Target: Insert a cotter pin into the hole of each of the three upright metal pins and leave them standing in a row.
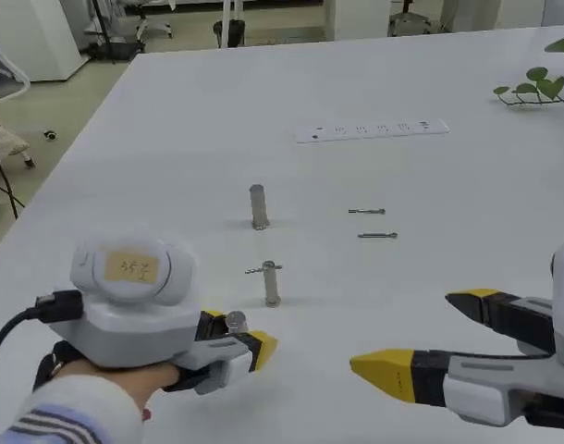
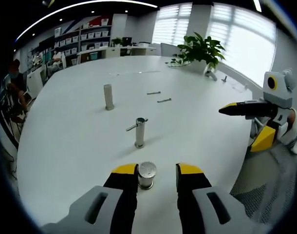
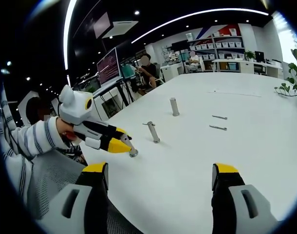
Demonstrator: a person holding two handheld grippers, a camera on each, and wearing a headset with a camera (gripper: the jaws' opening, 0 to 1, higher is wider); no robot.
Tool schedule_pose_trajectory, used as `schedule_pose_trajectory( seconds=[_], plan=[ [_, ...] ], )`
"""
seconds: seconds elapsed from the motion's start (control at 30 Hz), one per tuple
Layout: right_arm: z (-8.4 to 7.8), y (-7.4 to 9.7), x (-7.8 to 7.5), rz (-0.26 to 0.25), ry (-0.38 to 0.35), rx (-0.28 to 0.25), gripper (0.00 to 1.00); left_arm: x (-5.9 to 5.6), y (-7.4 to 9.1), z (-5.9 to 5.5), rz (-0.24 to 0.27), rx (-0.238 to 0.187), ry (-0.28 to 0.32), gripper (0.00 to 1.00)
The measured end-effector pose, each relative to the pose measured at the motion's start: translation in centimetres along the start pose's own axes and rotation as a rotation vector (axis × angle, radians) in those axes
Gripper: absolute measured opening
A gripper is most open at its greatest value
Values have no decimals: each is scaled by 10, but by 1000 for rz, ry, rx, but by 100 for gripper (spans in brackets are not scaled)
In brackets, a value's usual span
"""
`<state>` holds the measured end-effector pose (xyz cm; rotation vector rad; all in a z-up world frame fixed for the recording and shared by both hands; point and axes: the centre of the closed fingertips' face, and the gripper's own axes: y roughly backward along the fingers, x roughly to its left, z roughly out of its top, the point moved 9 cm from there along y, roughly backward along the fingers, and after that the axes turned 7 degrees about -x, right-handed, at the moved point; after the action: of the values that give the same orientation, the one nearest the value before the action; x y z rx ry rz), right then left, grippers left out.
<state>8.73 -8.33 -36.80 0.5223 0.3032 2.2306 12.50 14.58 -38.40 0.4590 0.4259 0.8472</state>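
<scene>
Head view: one of three done, the middle pin (image 1: 271, 287) holding its cotter pin (image 1: 260, 269); two loose cotter pins (image 1: 366, 212) lie at its two o'clock, the left gripper (image 2: 157, 169) straddles the nearest pin (image 2: 147, 175) unclosed, and the right gripper (image 1: 404, 331) gapes empty.

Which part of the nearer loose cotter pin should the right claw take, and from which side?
Probably mid-shaft, from straight above, the right claw straddling its thin width. The nearer cotter pin lies flat on the table, apart from the other cotter pin.
</scene>
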Motion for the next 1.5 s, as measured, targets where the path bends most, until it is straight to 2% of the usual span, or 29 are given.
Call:
schedule_pose_trajectory(
  seconds=[0.1, 0.23, 0.3, 0.47, 0.57, 0.6, 0.7, 0.8, 0.83, 0.93, 1.03, 1.1, 1.2, 1.37, 1.5],
  plan=[
    [-1, 0, 0, 1, -3, 2, 86, -1, 6, 13, -51, -64, -31, 33],
    [-1, 0, 0, 0, -4, 5, 86, -3, 15, 23, -126, -109, -112, 41],
    [-1, 0, -1, 0, -4, 6, 86, -3, 20, 26, -146, -119, -125, 42],
    [-2, 0, -1, -2, -7, 10, 86, -2, 27, 25, -177, -131, -170, 50],
    [-2, 0, -2, -4, -6, 14, 86, 1, 30, 24, -181, -136, -173, 52],
    [-2, 0, -2, -4, -6, 15, 86, 1, 31, 23, -185, -142, -173, 55],
    [-2, 0, -3, -8, -6, 19, 86, 4, 33, 21, -187, -164, -182, 72],
    [-2, 0, -4, -12, -4, 23, 86, 8, 36, 19, -206, -180, -156, 80],
    [-2, 0, -4, -15, -3, 26, 86, 9, 37, 18, -220, -194, -141, 83],
    [-2, 1, -6, -21, -1, 30, 86, 11, 40, 17, -224, -236, -144, 90],
    [-2, 2, -7, -29, -3, 35, 86, 15, 43, 16, -243, -272, -112, 98],
    [-2, 2, -7, -33, 0, 41, 86, 18, 44, 15, -241, -277, -101, 99],
    [-1, 2, -8, -38, 3, 47, 86, 26, 44, 11, -203, -280, -92, 99],
    [2, 3, -11, -51, 7, 54, 86, 36, 46, 5, -195, -297, -55, 99],
    [4, 3, -13, -61, 12, 61, 86, 42, 48, 2, -191, -311, -51, 99]
  ],
)
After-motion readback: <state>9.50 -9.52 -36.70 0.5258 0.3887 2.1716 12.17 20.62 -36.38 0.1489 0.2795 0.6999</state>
